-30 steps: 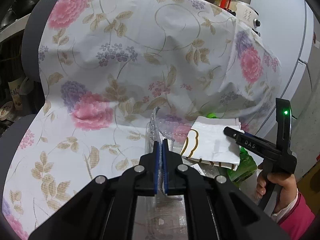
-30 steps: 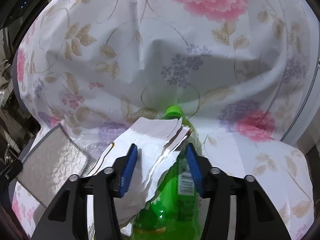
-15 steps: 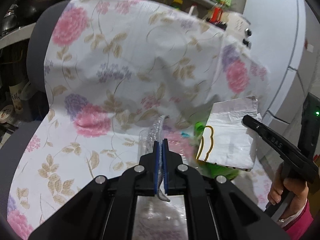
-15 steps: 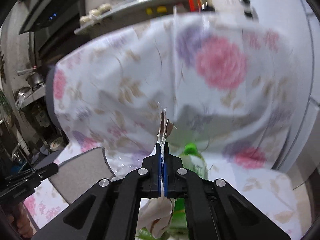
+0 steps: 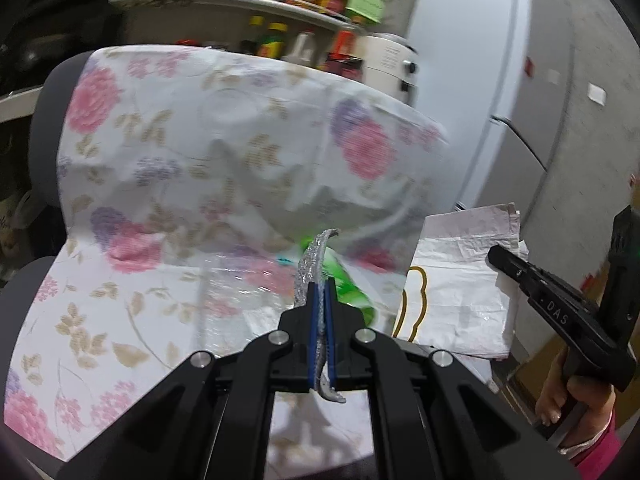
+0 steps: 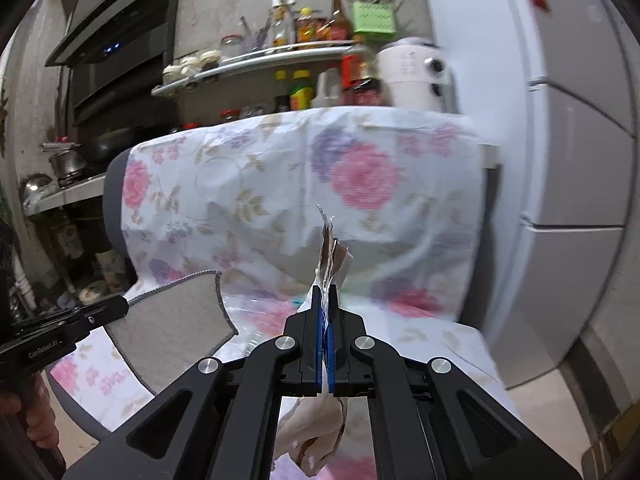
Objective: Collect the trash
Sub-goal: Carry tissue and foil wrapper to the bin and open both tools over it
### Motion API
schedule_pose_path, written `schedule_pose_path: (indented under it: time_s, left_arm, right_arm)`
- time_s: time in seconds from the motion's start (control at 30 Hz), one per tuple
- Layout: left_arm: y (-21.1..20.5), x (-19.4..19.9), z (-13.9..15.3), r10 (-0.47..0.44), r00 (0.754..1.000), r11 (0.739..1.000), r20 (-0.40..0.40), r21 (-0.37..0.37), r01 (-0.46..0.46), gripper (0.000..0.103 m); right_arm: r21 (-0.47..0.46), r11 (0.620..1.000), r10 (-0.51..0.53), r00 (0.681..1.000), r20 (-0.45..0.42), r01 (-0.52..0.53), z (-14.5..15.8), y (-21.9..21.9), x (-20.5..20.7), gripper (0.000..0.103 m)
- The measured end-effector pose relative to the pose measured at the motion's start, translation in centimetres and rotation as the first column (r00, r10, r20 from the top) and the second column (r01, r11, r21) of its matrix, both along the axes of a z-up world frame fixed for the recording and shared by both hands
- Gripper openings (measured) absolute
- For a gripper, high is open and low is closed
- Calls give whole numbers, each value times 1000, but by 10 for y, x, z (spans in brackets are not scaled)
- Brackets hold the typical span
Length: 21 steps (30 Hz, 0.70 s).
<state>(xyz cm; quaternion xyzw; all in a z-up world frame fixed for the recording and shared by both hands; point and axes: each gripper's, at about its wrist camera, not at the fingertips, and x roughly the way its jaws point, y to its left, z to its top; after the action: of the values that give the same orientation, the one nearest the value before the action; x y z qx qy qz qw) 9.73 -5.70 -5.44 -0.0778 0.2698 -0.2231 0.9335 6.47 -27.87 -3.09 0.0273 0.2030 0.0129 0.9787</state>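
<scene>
The right gripper (image 6: 324, 300) is pinching a white paper bag (image 5: 460, 284) edge-up; the left gripper (image 5: 320, 296) is clamping a grey cloth (image 6: 176, 320), its lower end hidden.

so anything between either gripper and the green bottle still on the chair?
Both are already full: left gripper is shut on the grey cloth, right gripper on the paper bag. Green bottle lies partly behind the left gripper.

ahead: chair back (image 6: 304, 184) draped in floral cloth (image 5: 224, 160) walled off the far side | right: fridge (image 6: 568, 160) stood close beside the chair | seat: green bottle (image 5: 348, 284) lay before the left gripper (image 5: 320, 292) | over the seat: air stood open | behind: crowded shelf (image 6: 256, 60)
</scene>
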Motion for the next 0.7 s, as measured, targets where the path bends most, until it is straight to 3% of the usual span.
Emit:
schedule_pose_path:
  time_s: [0.17,0.3,0.5,0.7]
  left_arm:
    - [-41,-32,-4,-89,995,996,44,24,88,1]
    - [-87,-57,-12,-208,976,978,65,35,206,1]
    - [-177,-97,-42,-438,897,898,56,79,434,2]
    - [-248,-132,-73,-583,811,810,39,103,577,2]
  right_arm:
    - [-27,993,-110,993,31,111,-8,-29,-56,2]
    - [-55,975,-214,977,13,214,-21,-59,-103,2]
    - [-81,917,-394,919,-32,391,-51,-110,-165,2]
    - [-86,835,-550,832,-77,544,-87,-158,-214,2]
